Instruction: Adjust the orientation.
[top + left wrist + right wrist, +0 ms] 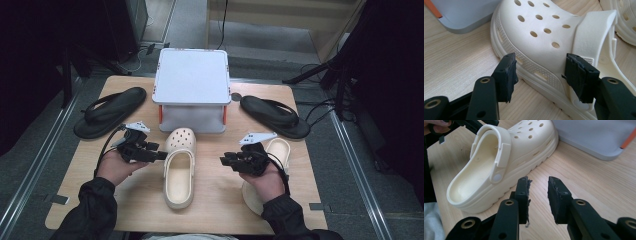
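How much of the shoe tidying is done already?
Done: one cream clog stands in front of the white box. In hand: nothing; the left gripper and right gripper are open beside it. Left: the second clog and both black sandals.

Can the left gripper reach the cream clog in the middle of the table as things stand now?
Probably yes. The left gripper is open, its jaws standing either side of the cream clog, near the strap. Nothing lies between them, and the right gripper stays apart on the clog's other side.
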The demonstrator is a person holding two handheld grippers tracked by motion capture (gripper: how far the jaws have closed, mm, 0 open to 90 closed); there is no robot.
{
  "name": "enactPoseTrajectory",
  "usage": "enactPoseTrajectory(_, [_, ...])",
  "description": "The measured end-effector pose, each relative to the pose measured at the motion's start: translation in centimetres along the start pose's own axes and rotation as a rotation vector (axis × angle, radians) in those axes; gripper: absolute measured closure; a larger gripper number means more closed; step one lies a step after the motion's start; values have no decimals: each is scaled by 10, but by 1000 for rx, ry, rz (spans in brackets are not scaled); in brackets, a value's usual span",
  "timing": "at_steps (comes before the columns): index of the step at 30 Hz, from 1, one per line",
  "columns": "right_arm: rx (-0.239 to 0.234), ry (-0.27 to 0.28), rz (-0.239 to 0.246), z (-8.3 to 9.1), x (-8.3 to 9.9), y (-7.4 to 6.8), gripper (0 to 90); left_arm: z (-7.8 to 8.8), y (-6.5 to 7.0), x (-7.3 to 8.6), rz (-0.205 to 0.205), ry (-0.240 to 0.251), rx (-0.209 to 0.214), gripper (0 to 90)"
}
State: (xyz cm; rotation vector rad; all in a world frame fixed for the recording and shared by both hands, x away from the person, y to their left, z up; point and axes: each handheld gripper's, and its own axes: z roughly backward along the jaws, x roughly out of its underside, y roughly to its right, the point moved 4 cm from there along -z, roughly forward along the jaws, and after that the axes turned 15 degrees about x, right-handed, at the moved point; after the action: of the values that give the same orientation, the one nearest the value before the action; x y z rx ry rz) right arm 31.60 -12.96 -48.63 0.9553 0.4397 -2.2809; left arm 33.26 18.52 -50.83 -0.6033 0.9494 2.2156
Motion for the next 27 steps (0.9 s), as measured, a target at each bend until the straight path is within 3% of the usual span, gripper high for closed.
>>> enactPoseTrajectory(3, [9, -5, -20, 9, 4, 4, 667, 1, -1, -1, -4, 7, -3, 420])
enactPoseTrajectory(7, [38, 4, 1, 21, 8, 8, 653, 2, -2, -2, 2, 11, -2, 416])
enactPoseTrajectory(9, [48, 6, 12, 27, 12, 9, 680, 2, -3, -3, 0, 15, -9, 416])
enactPoseTrajectory(11, [58, -1, 19, 32, 15, 11, 703, 4, -2, -3, 11, 11, 11, 441])
enactPoseTrajectory(21, [69, -29, -19, 52, 37, 22, 884, 4, -2, -6, 28, 7, 23, 495])
enactPoseTrajectory(27, [94, -50, -26, 58, 49, 28, 900, 4, -4, -7, 35, 23, 23, 492])
